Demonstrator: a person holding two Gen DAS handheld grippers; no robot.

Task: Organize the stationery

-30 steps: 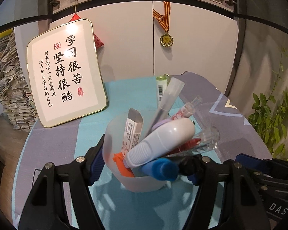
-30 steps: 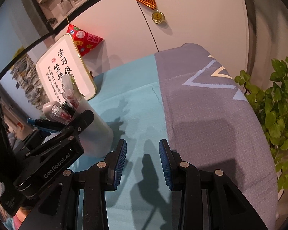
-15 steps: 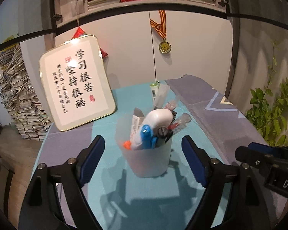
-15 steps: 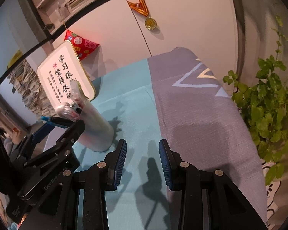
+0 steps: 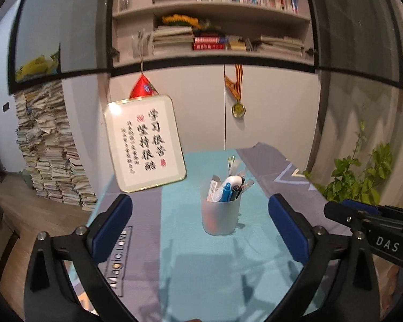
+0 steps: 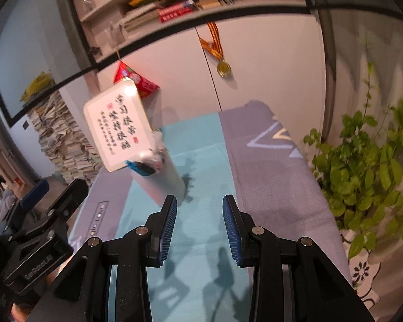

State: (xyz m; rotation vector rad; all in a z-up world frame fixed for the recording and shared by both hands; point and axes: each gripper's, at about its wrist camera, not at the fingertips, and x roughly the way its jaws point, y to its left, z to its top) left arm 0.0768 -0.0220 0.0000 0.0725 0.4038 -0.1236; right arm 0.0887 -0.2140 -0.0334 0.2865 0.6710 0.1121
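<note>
Left wrist view first, reading from the left: the framed calligraphy board (image 5: 145,142) leans against the cabinet at the far left of the desk (image 5: 215,263), and the cloth in front of it carries nothing loose. Right of the board, about mid-desk on the teal strip, stands the frosted pen cup (image 5: 220,212), upright and on its own. The left gripper (image 5: 200,229) frames it from the near side with its jaws opening to their widest; the cup sits beyond the blue pads, touching neither, and nothing is between them. Further right, the grey patterned part of the cloth is bare too.

Judging by that, the gathering looks finished: no pen or tube lies outside the cup in either view, so little or nothing seems left beyond pulling the hands clear.

The cup itself is translucent and crowded. A white correction-tape dispenser (image 5: 232,182) sits on top, a blue marker (image 5: 226,191) and a small white carton (image 5: 213,191) lean beside it, and thin clear pens fan out toward the far right.

Right wrist view shows the right gripper (image 6: 199,230) over bare teal cloth, jaws parted by a modest gap and holding nothing, with the cup (image 6: 162,178) blurred at the far left of it.
</note>
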